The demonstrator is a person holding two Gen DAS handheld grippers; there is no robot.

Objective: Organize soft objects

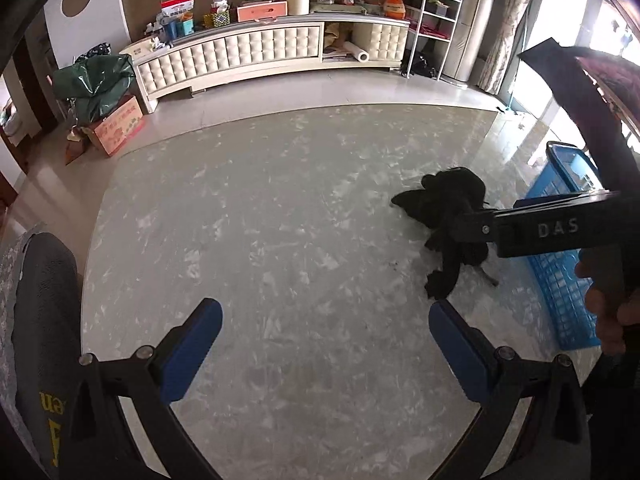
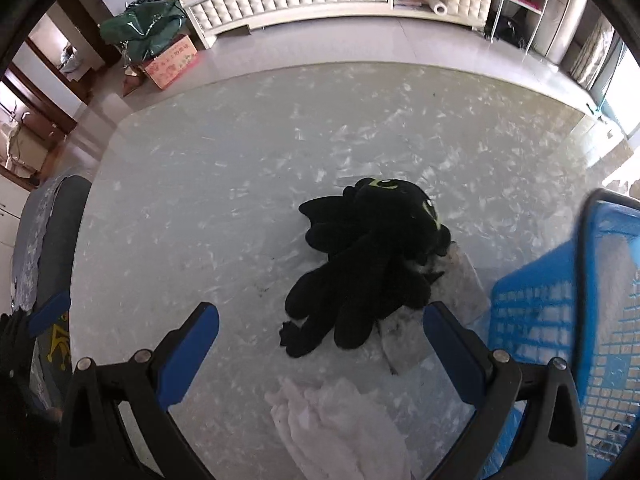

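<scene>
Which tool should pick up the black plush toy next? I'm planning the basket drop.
Right. The right tool is open with the black plush toy lying just ahead between its fingers, and the blue basket beside it. The left tool faces bare table.

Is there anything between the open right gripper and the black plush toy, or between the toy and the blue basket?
Nothing visible blocks either path. The right gripper is open with the black plush toy directly ahead on the table. The blue basket sits just right of the toy; only a flat clear plastic bag lies under it.
</scene>
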